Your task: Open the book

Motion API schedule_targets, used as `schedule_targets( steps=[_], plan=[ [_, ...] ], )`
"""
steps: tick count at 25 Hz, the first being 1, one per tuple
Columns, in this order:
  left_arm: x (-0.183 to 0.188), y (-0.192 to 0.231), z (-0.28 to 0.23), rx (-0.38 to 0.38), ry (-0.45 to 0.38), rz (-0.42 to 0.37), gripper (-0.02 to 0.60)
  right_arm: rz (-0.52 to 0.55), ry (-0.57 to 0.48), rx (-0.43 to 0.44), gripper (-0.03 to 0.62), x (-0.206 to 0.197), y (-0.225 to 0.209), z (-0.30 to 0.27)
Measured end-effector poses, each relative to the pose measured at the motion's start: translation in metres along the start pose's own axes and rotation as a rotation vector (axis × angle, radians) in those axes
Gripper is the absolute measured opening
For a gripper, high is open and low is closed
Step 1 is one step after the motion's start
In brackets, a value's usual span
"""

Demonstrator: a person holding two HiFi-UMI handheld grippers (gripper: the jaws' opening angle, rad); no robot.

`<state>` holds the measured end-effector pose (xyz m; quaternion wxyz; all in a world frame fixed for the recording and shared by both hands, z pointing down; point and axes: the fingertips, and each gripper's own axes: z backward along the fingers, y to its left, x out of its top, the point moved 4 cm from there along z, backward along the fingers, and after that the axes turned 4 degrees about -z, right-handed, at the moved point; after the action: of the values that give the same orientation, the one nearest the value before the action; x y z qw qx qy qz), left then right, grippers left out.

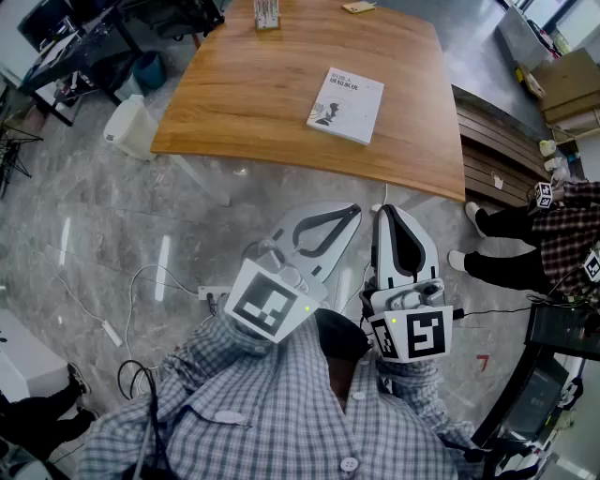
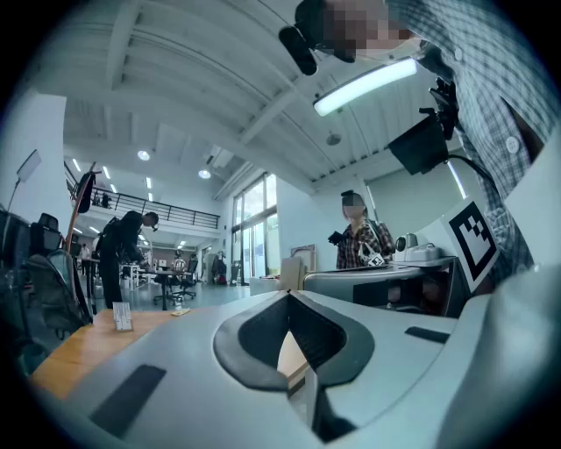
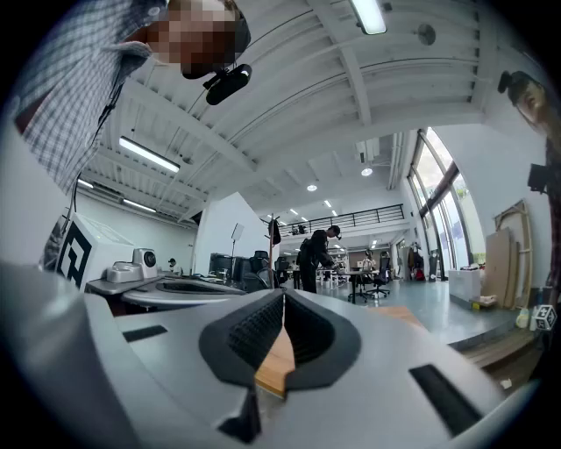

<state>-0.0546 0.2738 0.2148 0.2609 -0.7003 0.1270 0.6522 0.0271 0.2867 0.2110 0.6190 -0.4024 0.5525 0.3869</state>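
A white closed book (image 1: 346, 104) lies flat on the wooden table (image 1: 244, 94), toward its right side. Both grippers are held level near the person's chest, short of the table's near edge. In the head view my left gripper (image 1: 354, 212) is shut with its tips meeting and nothing between them. My right gripper (image 1: 385, 208) beside it is also shut and empty. The left gripper view shows its jaws (image 2: 289, 296) closed, with the table edge seen through the gap. The right gripper view shows the same for its jaws (image 3: 282, 295). The book is in neither gripper view.
A small card stand (image 1: 267, 14) sits at the table's far edge. A white bin (image 1: 131, 127) stands on the floor left of the table. A person (image 1: 534, 239) in a plaid shirt stands at the right. Cables (image 1: 141, 281) lie on the grey floor.
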Motion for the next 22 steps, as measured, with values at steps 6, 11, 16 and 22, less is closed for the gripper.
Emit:
schedule_targets(
  steps=[6,11,16,22],
  plan=[
    [-0.002,-0.004,0.002,0.000,0.014,-0.005,0.003,-0.011,0.012,0.021,0.023,-0.003,0.003,-0.001],
    [-0.004,-0.002,0.002,0.010,0.015,0.003,0.003,-0.018,0.018,0.031,0.023,-0.005,0.004,-0.002],
    [-0.007,0.001,0.005,0.008,0.014,0.006,0.003,-0.028,0.014,0.041,0.023,-0.005,0.008,-0.003],
    [-0.009,0.007,0.005,0.009,0.010,0.022,0.003,-0.023,0.020,0.022,0.023,-0.004,0.006,-0.005]
  ],
)
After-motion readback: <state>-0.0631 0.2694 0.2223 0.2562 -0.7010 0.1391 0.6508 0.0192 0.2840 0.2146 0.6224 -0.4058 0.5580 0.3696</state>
